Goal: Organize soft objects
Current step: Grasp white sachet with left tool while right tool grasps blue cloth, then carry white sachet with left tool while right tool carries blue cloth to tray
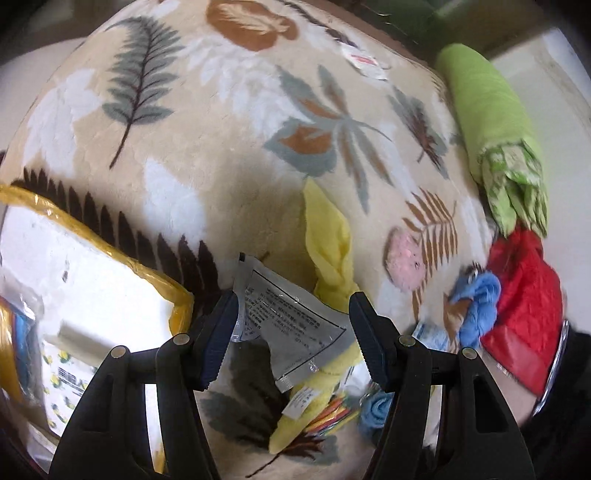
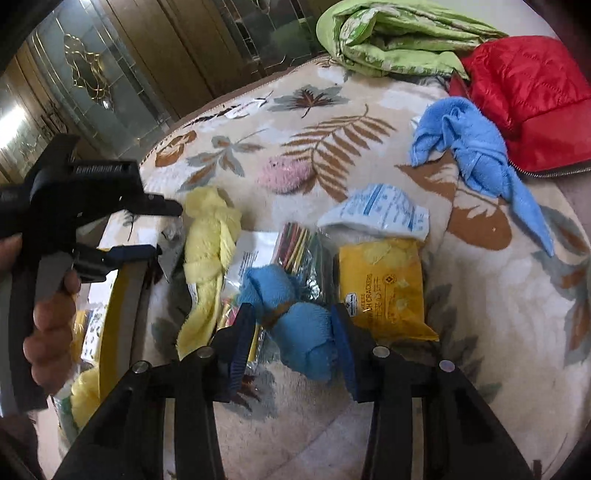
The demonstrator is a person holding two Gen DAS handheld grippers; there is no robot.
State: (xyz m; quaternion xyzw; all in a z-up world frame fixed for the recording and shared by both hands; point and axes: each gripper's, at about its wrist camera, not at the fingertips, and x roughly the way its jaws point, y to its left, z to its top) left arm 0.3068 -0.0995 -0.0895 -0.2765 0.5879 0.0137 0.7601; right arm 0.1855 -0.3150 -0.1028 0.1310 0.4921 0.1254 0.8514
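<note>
Right gripper (image 2: pixel 291 343) has its pads on both sides of the knotted blue cloth (image 2: pixel 295 328), gripping it low on the leaf-print blanket (image 2: pixel 369 122), just beside the yellow cracker packet (image 2: pixel 384 284). Left gripper (image 1: pixel 293 325) hangs wide over a grey printed sachet (image 1: pixel 295 317), nothing pinched, with the knotted yellow cloth (image 1: pixel 328 240) lying just behind it. A second blue cloth (image 2: pixel 476 151) sprawls farther back, touching the red quilted jacket (image 2: pixel 524 88). Folded green bedding (image 2: pixel 391 33) sits behind that.
</note>
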